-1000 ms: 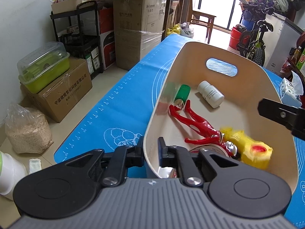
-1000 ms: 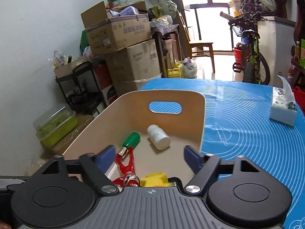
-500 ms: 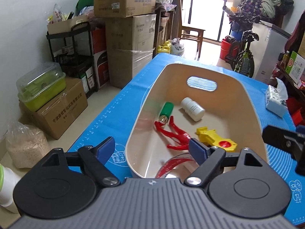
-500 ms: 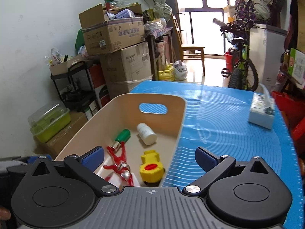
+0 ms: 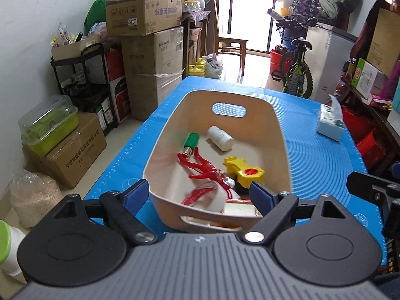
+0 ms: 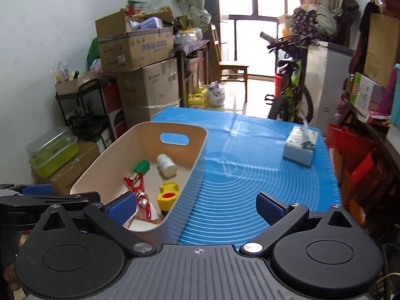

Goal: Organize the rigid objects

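Observation:
A beige plastic basket (image 5: 280,135) stands on the blue mat (image 5: 320,155). In it lie a white pill bottle (image 5: 220,138), a green-capped tube (image 5: 191,141), a red toy figure (image 5: 202,168), a yellow toy (image 5: 246,171) and a red-edged box (image 5: 237,206). My left gripper (image 5: 200,192) is open and empty, just short of the basket's near end. My right gripper (image 6: 196,206) is open and empty, above the basket's (image 6: 197,160) near right corner. The bottle (image 6: 166,165), the tube (image 6: 141,167) and the yellow toy (image 6: 168,196) show there too.
A tissue box (image 6: 301,146) sits on the mat (image 6: 250,175) at the far right. Cardboard boxes (image 5: 150,50), a black shelf (image 5: 82,80) and a green lidded container (image 5: 50,130) stand on the left. A bicycle (image 5: 297,72) stands beyond the table.
My left gripper opened, let go of the basket's rim, and pulled back and up. My right gripper also drew back and to the right. The basket stays on the mat.

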A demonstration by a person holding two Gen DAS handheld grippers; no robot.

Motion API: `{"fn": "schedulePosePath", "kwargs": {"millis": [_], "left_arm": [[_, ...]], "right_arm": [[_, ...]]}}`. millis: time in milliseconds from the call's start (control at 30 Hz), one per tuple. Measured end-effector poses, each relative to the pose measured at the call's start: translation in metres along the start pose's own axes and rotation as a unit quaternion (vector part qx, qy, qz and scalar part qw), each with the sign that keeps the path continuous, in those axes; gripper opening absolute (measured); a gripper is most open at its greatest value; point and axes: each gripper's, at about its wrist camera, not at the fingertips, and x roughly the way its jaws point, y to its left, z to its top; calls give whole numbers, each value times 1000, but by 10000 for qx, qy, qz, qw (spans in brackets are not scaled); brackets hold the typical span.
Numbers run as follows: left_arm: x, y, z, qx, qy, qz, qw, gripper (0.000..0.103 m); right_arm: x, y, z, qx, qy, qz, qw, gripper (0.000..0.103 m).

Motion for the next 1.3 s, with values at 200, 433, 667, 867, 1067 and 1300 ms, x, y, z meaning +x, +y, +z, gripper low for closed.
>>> {"fn": "schedulePosePath", "kwargs": {"millis": [200, 433, 667, 867, 1067, 1300], "left_arm": [[-27, -14, -10, 140, -67, -128, 9998, 88], [-55, -28, -27, 119, -188, -272, 9994, 88], [-73, -42, -47, 389, -286, -292, 9984, 88], [-81, -53, -72, 628, -344, -337, 9969, 89], [-81, -60, -85, 740, -489, -419, 9952, 89], [-74, -64, -97, 874, -390, -494, 9942, 89]], "right_arm": [[-34, -17, -14, 227, -45, -137, 9996, 100], [-67, -34, -38, 411, -180, -342, 9984, 100], [-92, -46, -62, 668, -136, -487, 9965, 100], [-111, -49, -84, 664, -163, -650, 9955, 100], [-113, -55, -102, 742, -184, -691, 9947, 100], [-109, -59, -121, 872, -379, -753, 9926, 100]]}}
